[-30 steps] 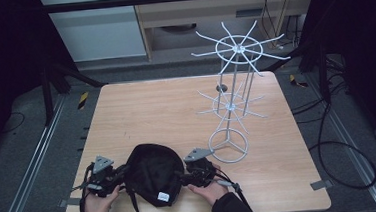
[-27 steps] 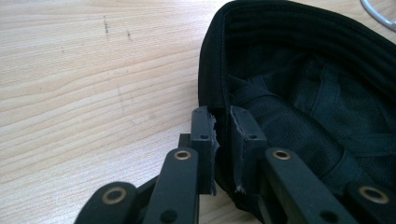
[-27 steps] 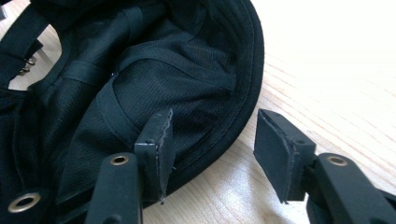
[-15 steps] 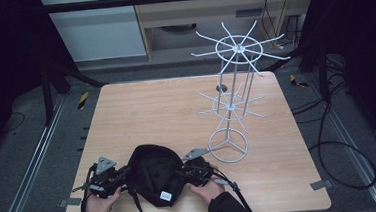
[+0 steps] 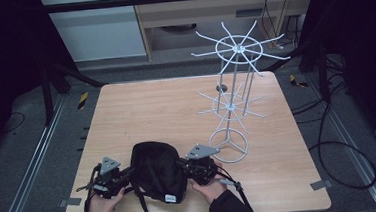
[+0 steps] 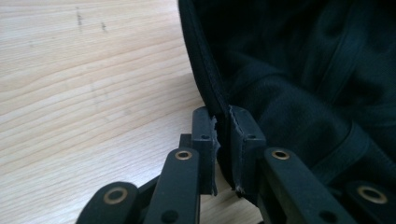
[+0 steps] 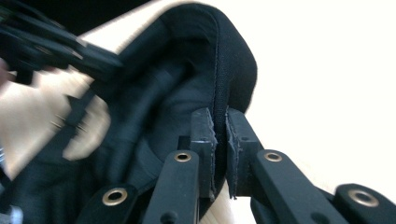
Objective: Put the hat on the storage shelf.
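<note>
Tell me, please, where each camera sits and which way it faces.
High view: above the person's side, looking forward and down on the table; both hands.
Left gripper view: on the left gripper, along its fingers, clamping the black cap.
Right gripper view: on the right gripper, clamping the cap's rim.
All share the cap.

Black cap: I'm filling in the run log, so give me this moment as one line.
black cap on table | left hand-held gripper shut on rim | right hand-held gripper just closed on opposite rim | wire rack untouched
</note>
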Demonstrator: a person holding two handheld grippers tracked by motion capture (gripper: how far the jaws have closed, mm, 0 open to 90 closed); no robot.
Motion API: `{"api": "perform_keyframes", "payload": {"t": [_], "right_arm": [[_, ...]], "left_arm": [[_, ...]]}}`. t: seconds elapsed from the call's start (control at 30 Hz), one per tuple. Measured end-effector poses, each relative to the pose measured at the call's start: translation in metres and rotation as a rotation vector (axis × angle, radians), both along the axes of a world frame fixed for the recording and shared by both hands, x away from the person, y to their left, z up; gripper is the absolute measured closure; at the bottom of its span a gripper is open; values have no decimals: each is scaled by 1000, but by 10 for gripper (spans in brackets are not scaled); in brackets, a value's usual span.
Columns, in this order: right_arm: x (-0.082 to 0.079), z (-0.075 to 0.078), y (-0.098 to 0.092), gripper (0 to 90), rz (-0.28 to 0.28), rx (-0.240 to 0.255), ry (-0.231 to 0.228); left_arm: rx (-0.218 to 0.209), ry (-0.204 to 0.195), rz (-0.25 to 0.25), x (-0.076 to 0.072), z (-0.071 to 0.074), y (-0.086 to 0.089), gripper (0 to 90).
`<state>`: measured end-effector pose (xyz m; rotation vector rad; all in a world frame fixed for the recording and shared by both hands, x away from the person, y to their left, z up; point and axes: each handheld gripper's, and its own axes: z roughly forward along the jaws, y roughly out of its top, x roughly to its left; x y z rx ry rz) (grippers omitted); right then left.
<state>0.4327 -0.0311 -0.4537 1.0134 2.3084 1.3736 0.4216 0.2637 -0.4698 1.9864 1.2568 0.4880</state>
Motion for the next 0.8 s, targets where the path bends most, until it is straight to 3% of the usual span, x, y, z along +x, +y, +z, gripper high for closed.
{"api": "perform_keyframes", "payload": {"t": [0.17, 0.3, 0.53, 0.73, 0.8], "right_arm": [[-11, 14, 3, 837, 64, 20, -76], [-16, 11, 9, 835, 101, 2, -79], [-15, 7, 8, 832, 79, -11, -71], [-14, 5, 4, 834, 38, -25, -73], [-14, 5, 3, 834, 33, -25, -74]], "left_arm": [[20, 8, -7, 6, -4, -9, 809], [17, 14, -10, 11, -7, -12, 802], [-22, 0, 7, 12, -3, -3, 745], [-78, -45, 16, 2, 15, 3, 722], [-105, -64, -2, -3, 23, 1, 717]]}}
